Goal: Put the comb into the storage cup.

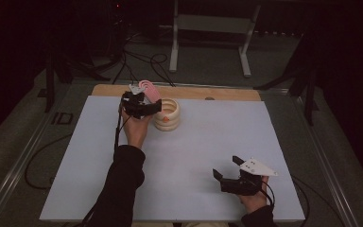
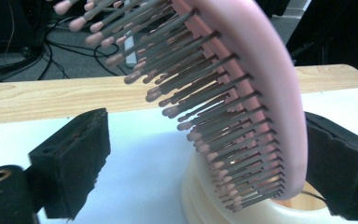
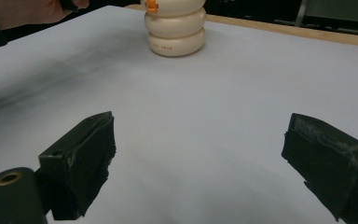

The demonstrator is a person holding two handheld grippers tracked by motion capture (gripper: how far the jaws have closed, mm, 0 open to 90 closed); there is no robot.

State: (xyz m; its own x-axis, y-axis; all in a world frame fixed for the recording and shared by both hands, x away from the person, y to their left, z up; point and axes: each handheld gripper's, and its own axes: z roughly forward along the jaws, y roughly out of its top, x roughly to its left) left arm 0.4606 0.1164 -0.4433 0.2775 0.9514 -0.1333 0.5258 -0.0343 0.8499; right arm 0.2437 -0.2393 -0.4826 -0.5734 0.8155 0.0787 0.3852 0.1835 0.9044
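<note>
The left gripper [image 2: 205, 158] stands spread around the pink hairbrush [image 2: 242, 93], whose tip sits in the cream holder [image 2: 200, 205] just below it. It looks best to back straight off, clear of the bristles. The right gripper [image 3: 198, 163] rests agape and empty.

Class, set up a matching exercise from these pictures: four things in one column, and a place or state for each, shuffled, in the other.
Things:
1. pink hairbrush
2. cream ringed holder
3. right gripper
4. wooden strip

Places or states:
A. along the table's far edge
B. open over bare white table, near edge
C. between the left gripper's jaws, bristles showing
D. standing on the white sheet, under the brush

Pairs: 1-C, 2-D, 3-B, 4-A
</note>
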